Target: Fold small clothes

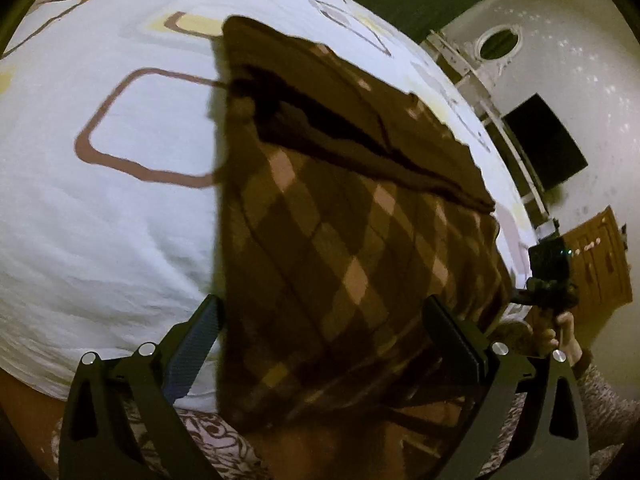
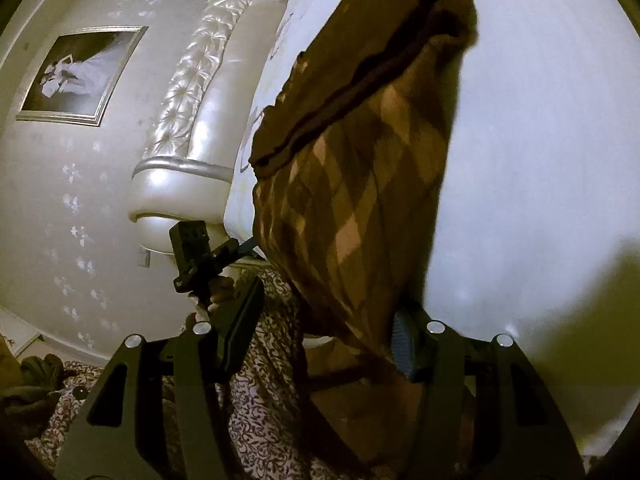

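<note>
Garment: brown, diamond-checked, with a dark plain band across its upper part, spread on the bed and running off the bed's near edge toward the person. Bed is the landmark: white sheet with brown rounded-square outlines.

Left gripper: jaws stand wide apart. Near end of the garment lies in the gap between them. Blue-padded finger sits just beside the garment's left edge, over bare sheet; the other finger is over the cloth near its right edge. No pinch visible, pads not pressing.

Right gripper: jaws parted about halfway, nothing clamped. Garment's near end fills the gap; blue-padded finger touches or sits just under the cloth's right edge, cannot tell which. Other finger stands clear of the cloth, off the bed's side, over the person's patterned clothing.

From the right wrist, the left gripper shows at the bed's corner beside the padded headboard. From the left wrist, the right gripper appears off the bed's right edge, gripped by a hand.

Both views blurred.
</note>
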Demonstrator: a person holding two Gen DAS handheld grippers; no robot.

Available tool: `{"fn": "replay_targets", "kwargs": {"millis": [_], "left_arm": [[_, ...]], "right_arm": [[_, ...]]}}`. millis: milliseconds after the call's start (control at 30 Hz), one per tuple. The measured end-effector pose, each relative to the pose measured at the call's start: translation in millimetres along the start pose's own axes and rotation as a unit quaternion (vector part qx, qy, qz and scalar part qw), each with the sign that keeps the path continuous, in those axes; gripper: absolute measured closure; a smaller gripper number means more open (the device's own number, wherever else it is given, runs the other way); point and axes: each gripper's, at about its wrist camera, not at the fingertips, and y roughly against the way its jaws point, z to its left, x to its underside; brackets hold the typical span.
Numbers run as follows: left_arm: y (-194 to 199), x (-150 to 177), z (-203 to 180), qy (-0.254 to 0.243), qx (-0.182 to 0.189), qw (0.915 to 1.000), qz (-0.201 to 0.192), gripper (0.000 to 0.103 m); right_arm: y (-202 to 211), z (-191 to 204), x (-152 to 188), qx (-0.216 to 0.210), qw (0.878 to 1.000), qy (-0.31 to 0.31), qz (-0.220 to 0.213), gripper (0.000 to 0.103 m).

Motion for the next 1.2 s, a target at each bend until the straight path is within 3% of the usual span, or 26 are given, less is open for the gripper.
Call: {"fn": "replay_targets", "kwargs": {"millis": [67,133,200,233,300,333,433,467,533,567,633,767,900,1067,1200], "left_arm": [[-4.4,-0.7,-0.6,0.017,0.008,0.9998,0.006,0.005],[-8.7,1.2,-1.9,0.02,0.008,0.9997,0.015,0.005],[-12.4,4.0,-4.0,0.012,0.0,0.9996,0.026,0.005],[-14.0,5.3,-5.4,0.009,-0.002,0.9995,0.031,0.006],[-16.7,7.8,-9.3,0.0,-0.019,0.999,0.039,0.026],[-16.5,8.5,-9.5,-0.004,-0.028,0.9988,0.039,0.029],[-14.5,9.3,-3.0,0.005,-0.044,0.9983,0.039,0.053],[-13.4,8.6,2.2,0.016,-0.048,0.998,0.039,0.067],[-11.9,6.8,15.6,0.044,-0.038,0.9972,0.046,0.084],[-13.4,6.8,24.4,0.063,-0.014,0.9962,0.058,0.096],[-17.8,6.2,29.6,0.086,0.014,0.994,0.066,0.097],[-17.1,8.5,21.4,0.061,0.015,0.996,0.063,0.096],[-18.3,9.5,13.4,0.043,0.012,0.9971,0.061,0.071],[-11.7,10.3,1.8,0.01,-0.024,0.9985,0.048,0.051],[-12.0,12.8,4.4,0.014,-0.029,0.9982,0.051,0.047]], "right_arm": [[-4.1,-0.8,1.4,0.009,1.0,-0.002,0.002,0.056],[-7.8,-1.9,0.7,0.026,1.0,-0.007,0.004,0.08],[-10.2,-4.8,0.8,0.049,0.999,-0.014,0.008,0.095],[-9.6,-5.9,0.9,0.055,0.998,-0.016,0.008,0.097],[-8.8,-2.5,5.6,0.061,0.998,-0.01,0.009,0.099],[-9.1,-0.6,6.9,0.067,0.998,-0.007,0.01,0.099],[-6.2,2.5,12.2,0.073,0.997,-0.004,0.008,0.099],[-4.3,1.8,13.7,0.073,0.997,-0.006,0.005,0.099],[-0.2,-0.2,14.7,0.071,0.997,-0.011,-0.004,0.099],[1.2,0.2,14.4,0.066,0.998,-0.013,-0.008,0.099],[1.9,1.4,14.1,0.065,0.998,-0.014,-0.012,0.099],[1.0,-0.3,14.0,0.071,0.997,-0.017,-0.012,0.099],[3.3,-4.5,14.9,0.07,0.997,-0.023,-0.016,0.096],[3.7,-6.5,14.2,0.066,0.997,-0.03,-0.022,0.096],[-2.0,-7.8,13.8,0.068,0.997,-0.027,-0.008,0.095]]}}
